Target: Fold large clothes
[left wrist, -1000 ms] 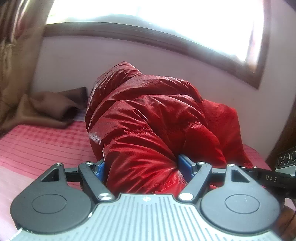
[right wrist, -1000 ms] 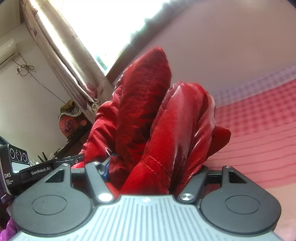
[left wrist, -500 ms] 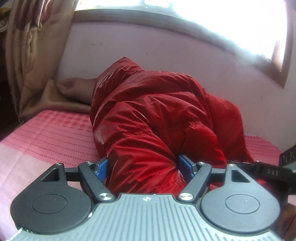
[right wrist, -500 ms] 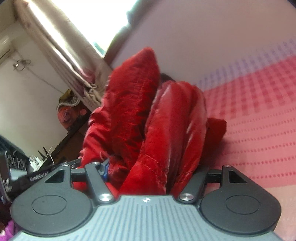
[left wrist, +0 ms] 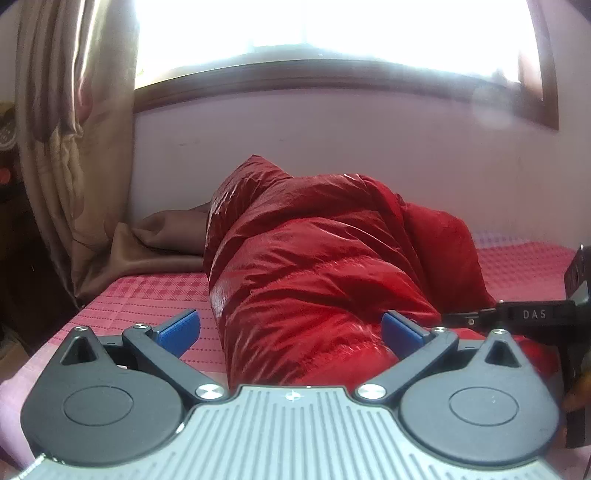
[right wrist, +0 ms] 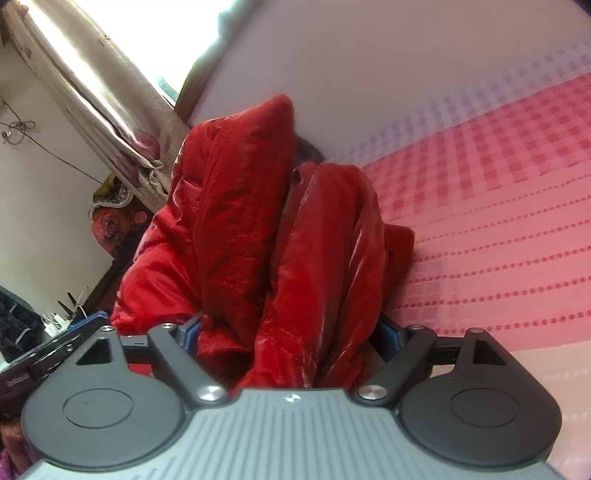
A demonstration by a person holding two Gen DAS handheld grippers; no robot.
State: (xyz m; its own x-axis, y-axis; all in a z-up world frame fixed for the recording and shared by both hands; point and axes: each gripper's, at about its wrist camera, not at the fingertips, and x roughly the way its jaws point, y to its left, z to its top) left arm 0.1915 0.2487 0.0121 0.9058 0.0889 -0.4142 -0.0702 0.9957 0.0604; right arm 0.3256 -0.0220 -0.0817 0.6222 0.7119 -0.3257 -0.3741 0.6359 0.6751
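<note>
A shiny red puffer jacket (left wrist: 314, 273) lies bunched on the pink checked bed (left wrist: 147, 295), reaching back toward the wall. My left gripper (left wrist: 290, 328) is at its near end with the jaws opening wide. The left blue pad (left wrist: 177, 330) stands clear of the fabric and the right pad sits beside it. In the right wrist view the jacket (right wrist: 258, 229) stands in two thick folds between the jaws of my right gripper (right wrist: 290, 330), which are also opening. A dark gap shows at its right pad (right wrist: 388, 332).
A brown cloth (left wrist: 159, 243) lies against the wall left of the jacket, under a beige curtain (left wrist: 74, 129) and a bright window (left wrist: 332, 33). The bed (right wrist: 498, 221) stretches away to the right. A black part marked DAS (left wrist: 532, 314) sits at the right edge.
Both pairs of jaws have spread apart and no longer squeeze the jacket. The jacket has sunk lower onto the bed, and the left view has swung to face the window.
</note>
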